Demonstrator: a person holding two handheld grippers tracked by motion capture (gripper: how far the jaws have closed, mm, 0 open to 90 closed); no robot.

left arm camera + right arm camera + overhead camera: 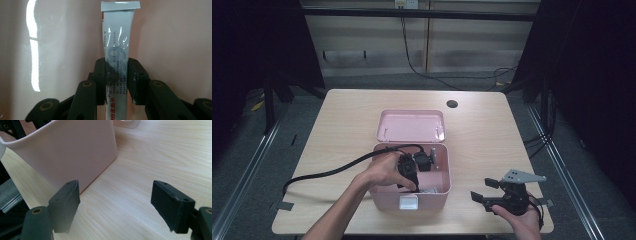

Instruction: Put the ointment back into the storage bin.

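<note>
While clamped: left gripper [117, 77] on tube [118, 37]

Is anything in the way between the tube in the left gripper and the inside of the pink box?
Nothing visible is. The left gripper is shut on the tube and already reaches down inside the pink box, with bare pink wall behind the tube. The lid lies off on the table behind. The right gripper waits open beside the box.

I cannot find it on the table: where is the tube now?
The tube is clamped in the left hand-held gripper, inside the pink box.
</note>
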